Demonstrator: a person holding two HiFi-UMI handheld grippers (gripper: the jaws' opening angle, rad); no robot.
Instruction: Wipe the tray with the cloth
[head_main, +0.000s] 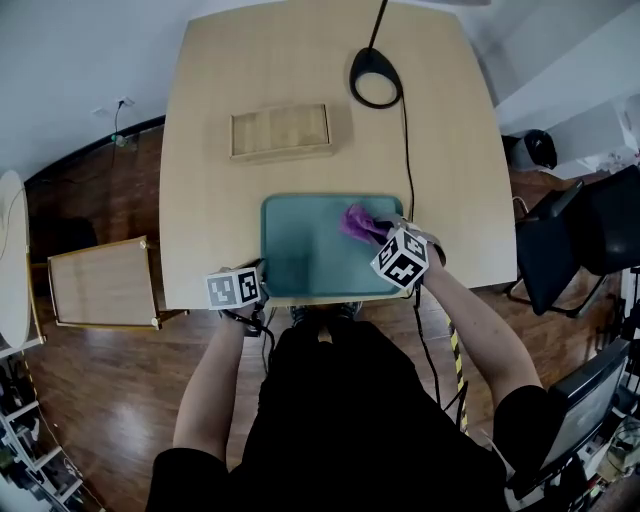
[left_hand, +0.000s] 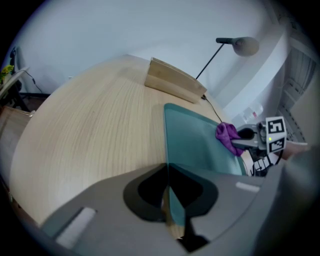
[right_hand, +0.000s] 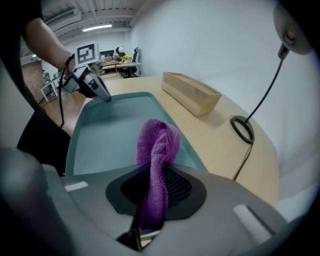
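- Your right tongs (right_hand: 155, 186) pinch a purple fuzzy cloth (right_hand: 159, 150); the pads press on its lower fold and a bunched tuft sticks out past the tips.
- Your left tongs (left_hand: 168, 176) are pressed almost together on the thin rim of the teal rectangular plastic tray (head_main: 310, 255), at its near left corner; they pin it to the light wooden desk (head_main: 200, 190).
- The cloth (head_main: 355, 222) is over the far right part of the tray; it looks to be on the tray floor or just above it, and no view settles the contact.
- The tray lies with its long axis across you, left to right; almost all of its bare floor stretches from the cloth to your left and back toward you.
- The coming stroke therefore turns on that direction; you have room to drag leftward along the long axis, toward the left tongs at the opposite near corner.
- The right hand is the nearer one to the cloth and already carries it; the left is placed to brace only.
- A pale wooden box (head_main: 280, 130) and a black lamp base (head_main: 375, 78) sit well beyond the tray, clear of any sweep.
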